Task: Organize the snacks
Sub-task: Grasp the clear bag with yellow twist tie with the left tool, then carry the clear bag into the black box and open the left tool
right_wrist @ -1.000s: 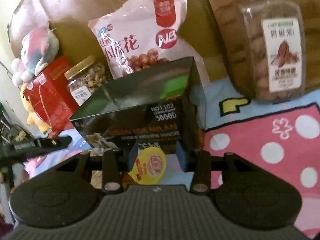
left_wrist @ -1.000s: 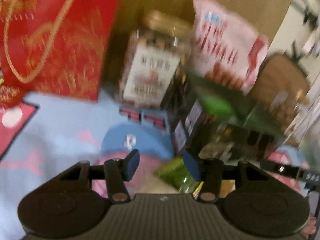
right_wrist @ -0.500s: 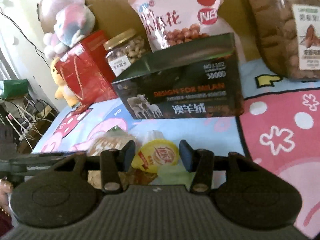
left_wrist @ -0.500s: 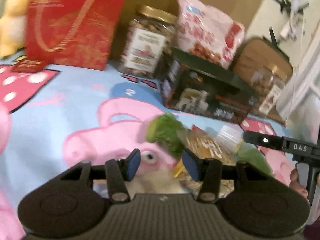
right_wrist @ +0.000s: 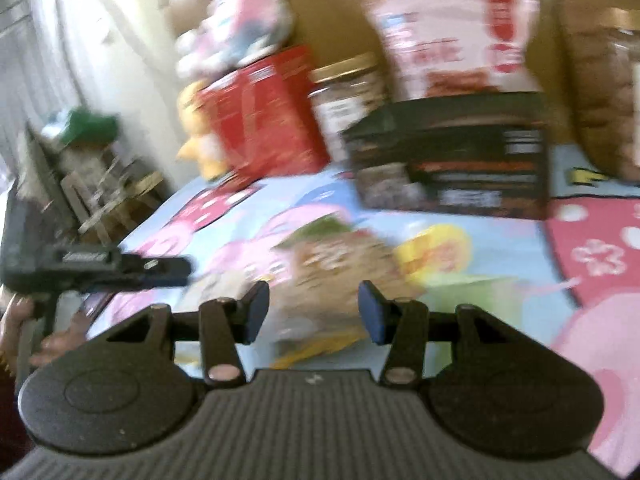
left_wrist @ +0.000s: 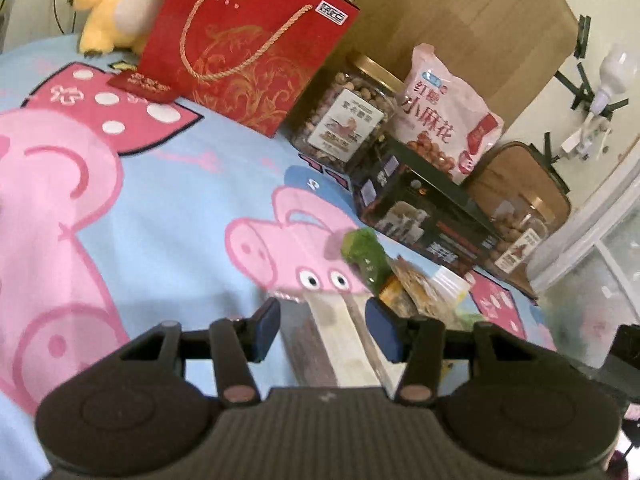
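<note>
Both jaws open, two nut jars, one dark box

Right-wrist view blurred; black box lettering unreadable.

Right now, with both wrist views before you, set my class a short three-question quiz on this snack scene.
1. True or false: the left gripper is shut on a snack.
2. What stands between the red gift bag and the pink snack bag? A) gold-lidded jar B) bottle C) bowl
3. Fill in: the dark box lies in front of the pink ____.

Key: 1 false; 2 A; 3 snack bag.
</note>
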Available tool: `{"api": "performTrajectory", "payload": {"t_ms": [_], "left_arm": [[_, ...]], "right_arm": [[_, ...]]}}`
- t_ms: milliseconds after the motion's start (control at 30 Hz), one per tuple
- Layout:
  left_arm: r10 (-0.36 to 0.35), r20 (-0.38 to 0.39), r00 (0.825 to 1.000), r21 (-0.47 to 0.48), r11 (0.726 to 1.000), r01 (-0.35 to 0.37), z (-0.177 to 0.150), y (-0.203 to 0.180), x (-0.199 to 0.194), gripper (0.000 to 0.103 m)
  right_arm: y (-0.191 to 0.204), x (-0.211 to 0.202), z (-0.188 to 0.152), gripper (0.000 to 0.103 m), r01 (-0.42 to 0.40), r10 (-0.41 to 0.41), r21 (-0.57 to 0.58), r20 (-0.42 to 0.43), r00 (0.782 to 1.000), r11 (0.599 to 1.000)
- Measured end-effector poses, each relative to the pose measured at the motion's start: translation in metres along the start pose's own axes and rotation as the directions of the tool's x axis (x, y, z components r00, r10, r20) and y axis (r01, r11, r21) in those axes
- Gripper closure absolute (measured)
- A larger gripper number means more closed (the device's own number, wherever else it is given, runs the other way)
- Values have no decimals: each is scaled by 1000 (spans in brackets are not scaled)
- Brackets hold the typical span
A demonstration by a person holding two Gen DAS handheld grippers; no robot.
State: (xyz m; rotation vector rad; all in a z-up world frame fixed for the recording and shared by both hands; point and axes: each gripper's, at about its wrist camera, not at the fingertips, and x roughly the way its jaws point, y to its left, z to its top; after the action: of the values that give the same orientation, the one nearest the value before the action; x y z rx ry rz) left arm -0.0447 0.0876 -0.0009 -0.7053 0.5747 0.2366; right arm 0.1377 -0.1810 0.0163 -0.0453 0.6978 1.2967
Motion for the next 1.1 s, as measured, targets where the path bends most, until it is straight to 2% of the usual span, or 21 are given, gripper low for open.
{"api": "performTrajectory", "payload": {"t_ms": [133, 200, 233, 300, 433, 467, 533, 567, 600, 667, 700, 867, 1000, 1100], "left_arm": [[-30, -8, 1000, 11, 999, 30, -5, -3, -5, 55], [-57, -11, 998, 15, 998, 57, -8, -4, -9, 55], [-66, -12, 998, 19, 998, 66, -9, -6, -9, 51], [-69, -16, 997, 30, 997, 69, -14, -8, -9, 49], [-31, -69, 997, 38, 999, 33, -25, -10, 9, 52], [-21, -51, 998, 49, 999, 24, -29, -10, 10, 54], [-3, -36, 999, 71, 997, 5, -30, -12, 7, 57], [10, -27, 1000, 76, 997, -8, -29, -13, 4, 57], [22, -18, 1000, 80, 997, -21, -27, -14, 1, 57], [11, 4, 1000, 83, 996, -12, -23, -16, -8, 59], [-1, 11, 1000, 83, 997, 0, -21, -17, -12, 59], [-18, 45, 999, 122, 992, 12, -8, -33, -17, 59], [-43, 68, 997, 177, 984, 30, 17, -60, -8, 59], [-68, 96, 993, 256, 966, 41, 42, -90, 6, 59]], "right_arm": [[33, 13, -5, 51, -101, 96, -89, -52, 994, 991], [48, 22, -11, 47, -94, 82, -162, -78, 994, 982], [53, 27, -14, 44, -83, 66, -191, -91, 994, 978], [60, 37, -20, 34, -70, 43, -236, -117, 992, 969], [65, 59, -31, 32, -48, 1, -281, -167, 986, 958], [68, 61, -33, 31, -39, -5, -298, -145, 989, 954], [73, 63, -36, 34, -15, -29, -336, -127, 991, 942], [75, 63, -36, 38, -5, -39, -344, -120, 992, 939], [76, 61, -36, 48, -2, -40, -347, -113, 993, 938], [77, 56, -35, 60, -4, -33, -335, -106, 994, 942], [77, 57, -34, 63, -1, -33, -333, -97, 995, 943], [79, 48, -25, 65, 41, -49, -318, -18, 999, 947], [70, 40, -10, 66, 82, -70, -300, 52, 996, 950], [60, 29, 9, 66, 136, -103, -294, 127, 987, 946]]}}
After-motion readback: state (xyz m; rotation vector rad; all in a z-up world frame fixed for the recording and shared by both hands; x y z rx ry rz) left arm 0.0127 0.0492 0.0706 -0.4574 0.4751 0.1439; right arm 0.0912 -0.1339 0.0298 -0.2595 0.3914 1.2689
